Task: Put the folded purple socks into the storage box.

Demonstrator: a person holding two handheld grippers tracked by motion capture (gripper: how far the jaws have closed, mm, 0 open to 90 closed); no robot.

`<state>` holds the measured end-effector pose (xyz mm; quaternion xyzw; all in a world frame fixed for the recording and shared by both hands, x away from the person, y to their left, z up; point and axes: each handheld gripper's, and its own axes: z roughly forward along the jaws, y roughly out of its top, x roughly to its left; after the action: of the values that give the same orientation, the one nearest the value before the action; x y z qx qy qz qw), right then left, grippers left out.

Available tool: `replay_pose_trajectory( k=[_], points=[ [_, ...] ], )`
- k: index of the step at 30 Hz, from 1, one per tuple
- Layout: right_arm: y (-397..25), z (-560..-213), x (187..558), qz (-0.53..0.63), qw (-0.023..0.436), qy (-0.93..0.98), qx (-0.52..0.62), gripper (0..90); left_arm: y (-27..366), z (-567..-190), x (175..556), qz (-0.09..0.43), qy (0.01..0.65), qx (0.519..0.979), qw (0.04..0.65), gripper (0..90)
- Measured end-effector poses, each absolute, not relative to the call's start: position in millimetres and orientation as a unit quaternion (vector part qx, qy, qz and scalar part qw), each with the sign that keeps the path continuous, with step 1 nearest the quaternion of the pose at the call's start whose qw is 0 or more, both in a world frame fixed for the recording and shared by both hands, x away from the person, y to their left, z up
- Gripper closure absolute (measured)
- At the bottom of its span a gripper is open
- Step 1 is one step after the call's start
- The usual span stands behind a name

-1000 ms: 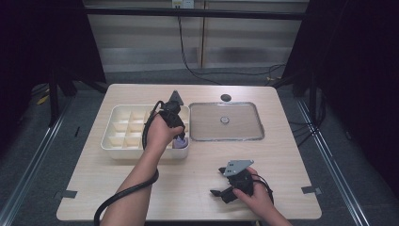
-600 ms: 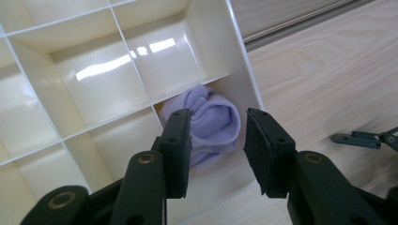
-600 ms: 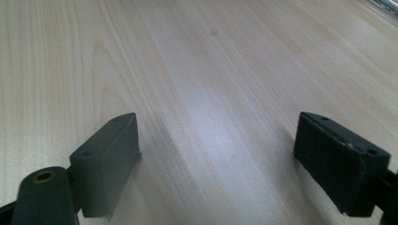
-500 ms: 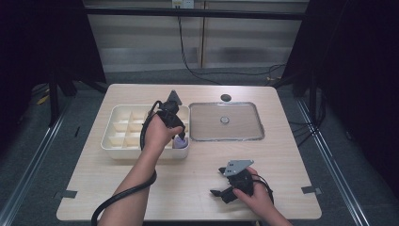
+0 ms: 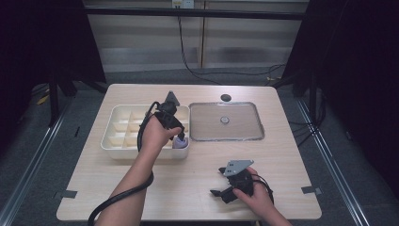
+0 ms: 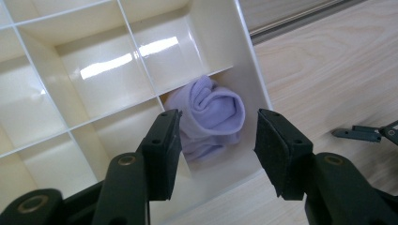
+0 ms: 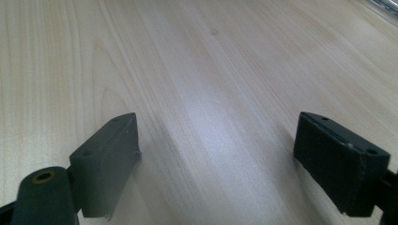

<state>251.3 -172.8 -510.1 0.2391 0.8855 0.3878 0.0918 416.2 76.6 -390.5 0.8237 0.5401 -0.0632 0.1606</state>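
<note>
Here, both claws gape: left claw over one purple cloth, seemingly untouched.

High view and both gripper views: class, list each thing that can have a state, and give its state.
Left gripper: open, over the purple cloth.
Purple cloth: rolled, lying in a corner compartment of the divided box.
Divided box: open-topped.
Metal tray: flat on the table, holding one small round thing.
Right gripper: open, holding nothing.
</note>
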Motion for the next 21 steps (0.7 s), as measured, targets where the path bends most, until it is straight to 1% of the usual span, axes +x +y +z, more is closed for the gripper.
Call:
replay_pose_trajectory(
  k=[8,21],
  points=[
    [-172.8,-510.1,251.3,0.388,0.092,0.885,0.239,13.9,78.7,-385.5,414.7,-0.059,0.534,0.826,0.169,44.3],
    [-172.8,-510.1,251.3,0.388,0.092,0.885,0.239,13.9,83.4,-385.0,410.7,-0.062,0.529,0.829,0.171,39.1]
  ],
)
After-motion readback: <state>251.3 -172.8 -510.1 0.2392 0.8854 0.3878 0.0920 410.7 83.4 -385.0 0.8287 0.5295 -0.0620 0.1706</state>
